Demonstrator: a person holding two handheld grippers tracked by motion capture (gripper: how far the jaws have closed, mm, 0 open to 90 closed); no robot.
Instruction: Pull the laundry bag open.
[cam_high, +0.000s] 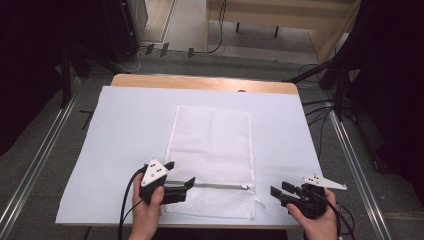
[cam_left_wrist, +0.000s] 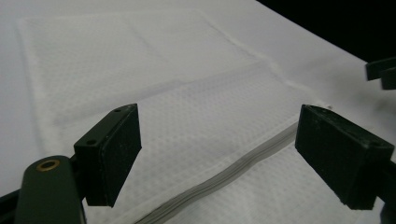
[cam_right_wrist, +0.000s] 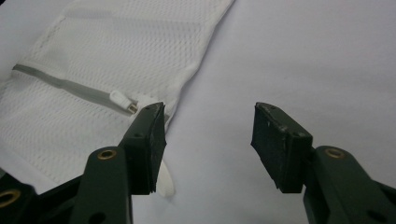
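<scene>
A white mesh laundry bag (cam_high: 212, 150) lies flat on the white sheet (cam_high: 125, 125), its grey zipper (cam_high: 210, 185) running across the near end. The zipper slider (cam_high: 244, 187) rests near the bag's right edge and appears as the slider (cam_right_wrist: 122, 100) in the right gripper view. My left gripper (cam_high: 181, 176) is open over the bag's near left corner, its jaws straddling the zipper (cam_left_wrist: 224, 175). My right gripper (cam_high: 279, 192) is open on the sheet just right of the bag, its left jaw beside the bag's corner (cam_right_wrist: 154, 100). Nothing is held.
The sheet covers a wooden table (cam_high: 200, 81) whose far edge shows. Metal rails (cam_high: 35, 165) run along both sides on the floor. Cables and dark stands (cam_high: 330, 80) sit beyond the table's right and far sides.
</scene>
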